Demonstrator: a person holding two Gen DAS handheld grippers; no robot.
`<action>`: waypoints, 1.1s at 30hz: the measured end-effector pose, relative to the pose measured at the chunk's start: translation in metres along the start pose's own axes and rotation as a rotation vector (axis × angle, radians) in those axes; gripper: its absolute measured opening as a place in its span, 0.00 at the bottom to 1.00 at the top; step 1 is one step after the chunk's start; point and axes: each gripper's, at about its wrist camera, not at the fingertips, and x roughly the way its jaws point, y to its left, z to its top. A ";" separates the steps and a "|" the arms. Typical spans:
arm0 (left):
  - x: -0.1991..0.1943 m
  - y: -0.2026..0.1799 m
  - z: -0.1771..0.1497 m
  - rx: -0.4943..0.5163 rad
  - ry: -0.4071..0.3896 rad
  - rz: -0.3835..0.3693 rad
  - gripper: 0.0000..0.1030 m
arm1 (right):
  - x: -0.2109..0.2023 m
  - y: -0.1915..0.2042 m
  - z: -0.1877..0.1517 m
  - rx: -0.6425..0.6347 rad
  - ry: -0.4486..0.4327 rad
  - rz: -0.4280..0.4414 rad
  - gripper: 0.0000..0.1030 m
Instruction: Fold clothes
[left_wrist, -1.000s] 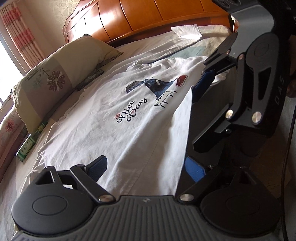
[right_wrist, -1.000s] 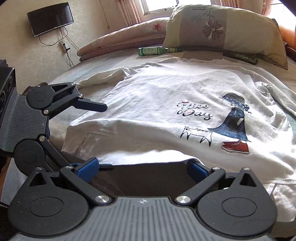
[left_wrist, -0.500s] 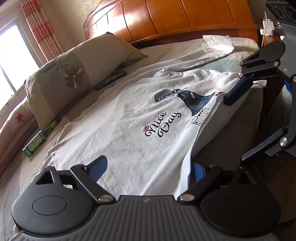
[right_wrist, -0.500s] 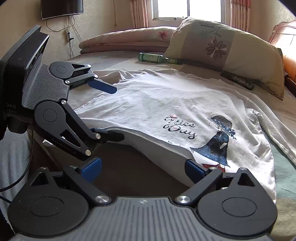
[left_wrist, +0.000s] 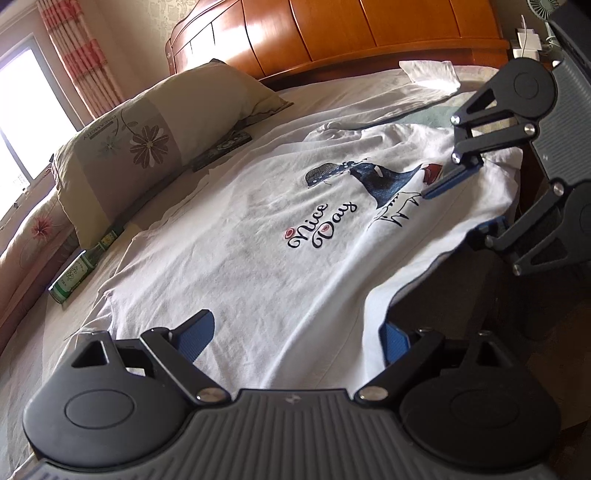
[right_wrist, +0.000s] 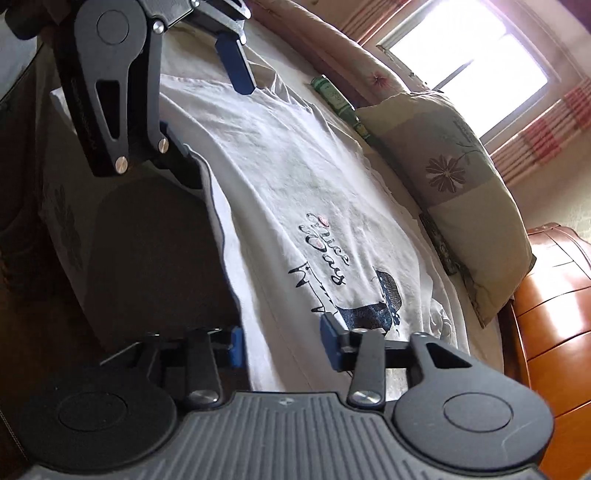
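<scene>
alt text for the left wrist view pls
A white T-shirt printed "Nice Day" lies flat on a bed, its near edge between the open fingers of the left gripper. At right, the right gripper has just been closing its fingers, the shirt's edge between them; a pillow lies beyond.

The T-shirt (left_wrist: 258, 258) is white, printed with black "Nice Day" script and a navy-dressed figure in red shoes. The pillow (left_wrist: 155, 147) is beige and grey with brown flowers. The headboard (left_wrist: 332, 37) is orange-brown wood. The curtain (left_wrist: 77, 55) is red-and-white checked. The bottle (left_wrist: 79, 271) is green.
</scene>
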 end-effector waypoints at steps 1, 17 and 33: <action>-0.004 0.002 0.000 -0.003 -0.001 -0.002 0.89 | -0.005 0.000 0.001 -0.009 -0.006 0.009 0.08; -0.043 0.082 -0.018 -0.412 -0.012 -0.177 0.89 | -0.059 -0.063 -0.015 0.218 -0.054 0.261 0.38; -0.012 0.127 -0.061 -0.732 0.231 -0.038 0.88 | -0.023 0.082 0.077 -0.261 -0.306 0.350 0.47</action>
